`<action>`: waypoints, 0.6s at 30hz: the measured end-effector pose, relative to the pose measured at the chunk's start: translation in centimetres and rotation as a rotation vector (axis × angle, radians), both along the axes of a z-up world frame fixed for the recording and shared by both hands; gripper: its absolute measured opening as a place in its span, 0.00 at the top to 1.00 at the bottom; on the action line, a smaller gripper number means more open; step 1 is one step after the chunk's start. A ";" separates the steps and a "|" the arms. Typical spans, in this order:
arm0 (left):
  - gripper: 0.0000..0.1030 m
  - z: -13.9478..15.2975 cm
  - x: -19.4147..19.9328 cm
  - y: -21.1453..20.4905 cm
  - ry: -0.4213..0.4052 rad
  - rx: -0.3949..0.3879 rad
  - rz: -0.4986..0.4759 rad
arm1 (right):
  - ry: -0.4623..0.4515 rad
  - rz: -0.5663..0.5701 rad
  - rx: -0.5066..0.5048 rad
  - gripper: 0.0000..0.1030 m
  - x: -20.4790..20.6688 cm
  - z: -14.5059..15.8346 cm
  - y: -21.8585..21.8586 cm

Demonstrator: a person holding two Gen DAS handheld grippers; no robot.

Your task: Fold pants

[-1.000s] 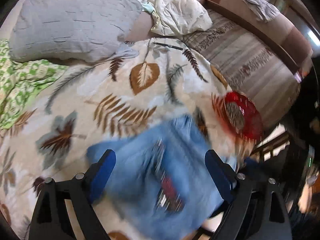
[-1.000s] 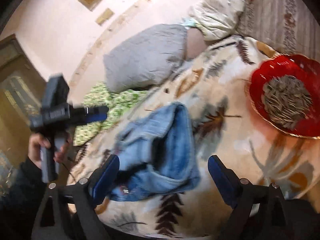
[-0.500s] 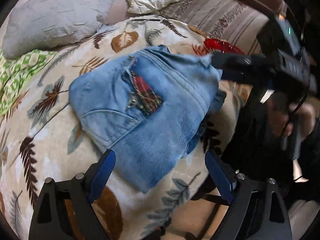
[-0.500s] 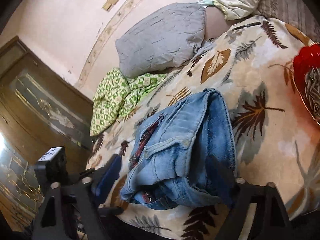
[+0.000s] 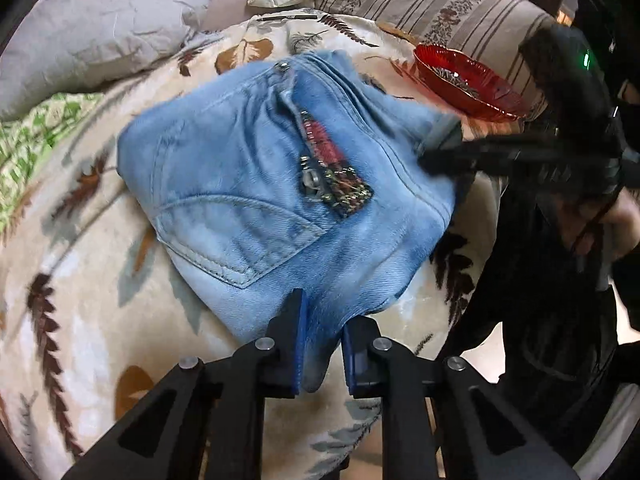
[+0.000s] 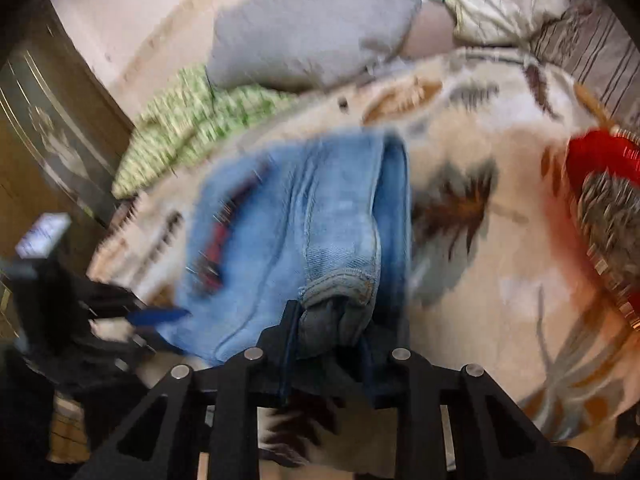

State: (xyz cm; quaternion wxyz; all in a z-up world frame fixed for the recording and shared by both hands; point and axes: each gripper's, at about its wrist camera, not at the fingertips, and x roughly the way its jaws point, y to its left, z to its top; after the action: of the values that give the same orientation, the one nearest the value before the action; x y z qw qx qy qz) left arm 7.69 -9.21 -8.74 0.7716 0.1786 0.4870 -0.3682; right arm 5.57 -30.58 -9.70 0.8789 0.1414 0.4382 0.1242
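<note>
Red glass bowl (image 5: 468, 84) of seeds far right on leaf-print blanket (image 5: 80, 280). Denim pants (image 5: 280, 184) bunched mid-blanket, pinched by just-closed left gripper (image 5: 320, 344) and right gripper (image 6: 328, 344); right view blurred.

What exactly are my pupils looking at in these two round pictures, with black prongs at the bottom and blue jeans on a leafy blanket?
A person holds a two-fingered gripper in each hand, each with a wide-angle camera looking along its fingers, hence two views. The left gripper has just closed on the near edge of the jeans. The right gripper has just closed on a bunched corner of them. The jeans lie on a leaf-patterned blanket. Nearby lie a red bowl, a grey pillow and a green cloth.
</note>
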 end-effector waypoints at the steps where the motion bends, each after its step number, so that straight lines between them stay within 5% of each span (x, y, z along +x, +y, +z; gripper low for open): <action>1: 0.85 0.0 0.2 0.2 0.013 -0.013 0.015 | -0.011 -0.012 0.002 0.72 0.0 -0.6 -0.1; 4: 0.81 0.4 -0.2 0.5 -0.018 -0.003 0.007 | -0.013 -0.020 0.005 0.69 0.0 -0.2 -0.2; 5: 0.73 0.7 -0.5 0.6 -0.033 0.007 0.002 | -0.013 -0.014 0.001 0.63 -0.1 0.0 -0.2; 8: 0.15 2.1 -1.0 1.6 -0.046 0.044 0.037 | -0.014 -0.001 0.004 0.31 -0.7 1.2 -0.5; 9: 0.13 3.0 -1.3 2.2 -0.063 0.020 0.057 | -0.022 -0.013 -0.001 0.20 -1.2 1.8 -0.8; 14: 0.13 5.6 0.0 6.0 -0.045 -0.031 0.165 | -0.057 -0.057 -0.028 0.17 -2.3 4.0 -2.8; 18: 0.13 6.6 2.0 8.6 0.021 -0.094 0.272 | -0.012 -0.072 0.122 0.17 -0.4 3.8 -4.4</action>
State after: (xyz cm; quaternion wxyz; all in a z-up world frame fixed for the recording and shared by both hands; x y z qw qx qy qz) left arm 9.69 -0.58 -2.11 0.8168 0.0705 0.4970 -0.2843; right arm 5.22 -34.96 -5.93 0.8753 0.2096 0.4191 0.1196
